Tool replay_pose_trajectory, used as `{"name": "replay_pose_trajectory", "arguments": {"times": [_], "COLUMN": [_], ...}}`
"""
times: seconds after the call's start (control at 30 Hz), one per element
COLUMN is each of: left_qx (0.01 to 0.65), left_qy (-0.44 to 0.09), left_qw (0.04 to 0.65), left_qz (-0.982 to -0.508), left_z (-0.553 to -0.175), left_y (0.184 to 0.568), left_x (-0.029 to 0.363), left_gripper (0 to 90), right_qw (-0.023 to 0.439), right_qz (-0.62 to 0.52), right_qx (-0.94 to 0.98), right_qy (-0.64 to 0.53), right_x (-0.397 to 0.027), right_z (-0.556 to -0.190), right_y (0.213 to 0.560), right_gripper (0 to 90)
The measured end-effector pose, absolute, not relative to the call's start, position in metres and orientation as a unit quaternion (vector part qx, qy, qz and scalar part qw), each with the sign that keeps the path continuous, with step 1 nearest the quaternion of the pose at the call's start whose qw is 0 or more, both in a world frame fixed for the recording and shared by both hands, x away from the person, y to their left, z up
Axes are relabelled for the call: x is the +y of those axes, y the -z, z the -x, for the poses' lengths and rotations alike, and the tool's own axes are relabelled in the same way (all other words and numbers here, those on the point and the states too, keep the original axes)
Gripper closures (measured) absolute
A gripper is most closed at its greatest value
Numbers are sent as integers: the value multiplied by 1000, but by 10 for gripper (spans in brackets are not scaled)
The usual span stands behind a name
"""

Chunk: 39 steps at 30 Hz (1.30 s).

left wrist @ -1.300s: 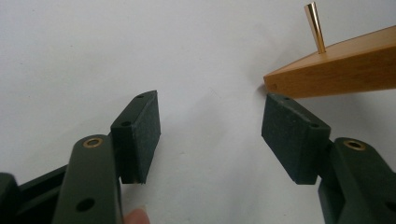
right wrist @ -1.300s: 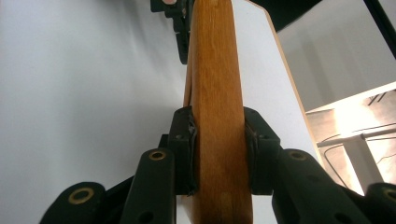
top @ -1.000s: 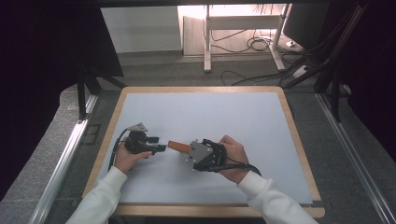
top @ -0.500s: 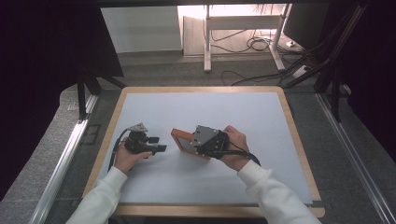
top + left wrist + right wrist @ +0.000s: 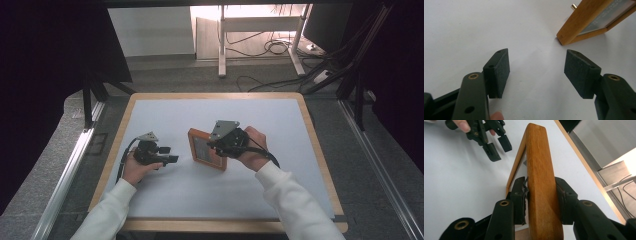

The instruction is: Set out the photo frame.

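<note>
A wooden picture frame (image 5: 205,149) with a grey panel stands tilted on edge on the white mat, mid-table. My right gripper (image 5: 218,146) is shut on its right-hand edge. In the right gripper view both pads (image 5: 562,200) sit against the frame's (image 5: 540,170) wood, one on each side; the jaws have just been opening slightly with the frame still between them. My left gripper (image 5: 170,156) rests left of the frame, open and empty. In the left gripper view its jaws (image 5: 536,53) stand wide apart and the frame's corner (image 5: 584,20) lies ahead to the right, not touched.
The white mat covers a table with a wooden rim (image 5: 320,165). Beyond the far edge, desk legs (image 5: 221,40) and cables (image 5: 270,47) lie on the floor. Metal rails (image 5: 70,170) run along both sides. The left gripper (image 5: 496,145) is at the top left of the right gripper view.
My right hand has carried the frame a little right and away from the left gripper and turned it, so its face now shows. The left gripper has stayed put.
</note>
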<state>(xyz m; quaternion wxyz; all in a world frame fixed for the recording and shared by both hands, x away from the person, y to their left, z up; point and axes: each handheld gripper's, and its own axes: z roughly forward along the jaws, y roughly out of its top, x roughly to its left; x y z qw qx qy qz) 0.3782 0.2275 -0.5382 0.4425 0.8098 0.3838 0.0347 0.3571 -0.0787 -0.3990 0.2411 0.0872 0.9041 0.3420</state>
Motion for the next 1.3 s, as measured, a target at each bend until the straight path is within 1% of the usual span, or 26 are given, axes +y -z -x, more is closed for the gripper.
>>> {"name": "replay_pose_trajectory", "arguments": {"times": [0.6, 0.97, 1.3], "left_qx": [381, 380, 380], "left_qy": [-34, -33, -33], "left_qw": [439, 439, 436], "left_qz": [-813, -813, -815], "left_z": [-379, -379, -379], "left_y": [539, 540, 541], "left_x": [227, 226, 225], "left_gripper": [367, 366, 366], "right_qw": [245, 234, 225], "right_qz": [-125, -157, -174], "right_qx": [899, 897, 896], "right_qy": [-342, -341, -342], "right_x": [-84, -89, -94], "right_z": [-382, -404, -416], "right_y": [403, 408, 412], "right_gripper": [550, 491, 465]}}
